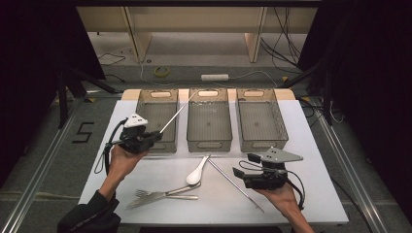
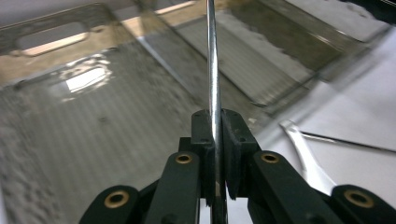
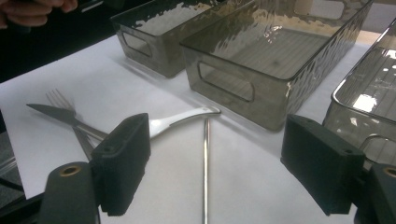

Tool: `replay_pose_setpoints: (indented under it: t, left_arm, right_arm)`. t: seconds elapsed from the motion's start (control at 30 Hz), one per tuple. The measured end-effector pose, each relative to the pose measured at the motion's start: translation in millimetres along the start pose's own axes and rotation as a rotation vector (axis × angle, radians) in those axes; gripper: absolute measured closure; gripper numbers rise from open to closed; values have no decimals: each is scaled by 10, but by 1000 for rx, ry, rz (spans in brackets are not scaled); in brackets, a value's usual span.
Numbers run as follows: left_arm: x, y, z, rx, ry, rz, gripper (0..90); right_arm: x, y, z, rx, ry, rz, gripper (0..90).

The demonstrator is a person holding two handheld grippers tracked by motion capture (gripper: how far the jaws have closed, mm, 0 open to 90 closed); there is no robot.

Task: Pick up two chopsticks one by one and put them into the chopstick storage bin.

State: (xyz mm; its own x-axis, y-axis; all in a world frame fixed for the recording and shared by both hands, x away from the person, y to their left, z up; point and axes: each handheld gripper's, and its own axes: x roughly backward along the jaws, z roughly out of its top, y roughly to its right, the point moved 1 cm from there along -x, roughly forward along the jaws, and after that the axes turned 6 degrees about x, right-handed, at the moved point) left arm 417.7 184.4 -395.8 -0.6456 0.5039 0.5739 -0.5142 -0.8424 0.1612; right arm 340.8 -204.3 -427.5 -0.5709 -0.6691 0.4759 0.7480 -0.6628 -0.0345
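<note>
metal chopstick (image 1: 176, 114) | thin, shiny | clamped, slanting over left bin (image 1: 156, 141)

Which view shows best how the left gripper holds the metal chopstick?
The left gripper view: the left gripper has its fingers shut on the metal chopstick, close up. The high view shows that chopstick small, slanting over the left bin.
</note>
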Motion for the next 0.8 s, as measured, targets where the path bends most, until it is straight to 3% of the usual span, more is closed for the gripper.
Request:
replay_pose_setpoints:
  t: [0.07, 0.33, 0.5, 0.8]
  left_arm:
    - [-45, -142, 40, 41, 2, 42, 839]
    - [-137, -380, 113, 90, 5, 128, 839]
    - [-229, -516, 140, 133, -3, 146, 839]
    - [-374, -649, 95, 155, -36, 172, 838]
  right_arm:
    - [-5, -8, -6, 2, -2, 2, 248]
    - [-14, -33, -13, 9, -9, 9, 248]
    - [-20, -48, -12, 15, -13, 17, 248]
    - [-32, -64, -16, 20, -19, 26, 251]
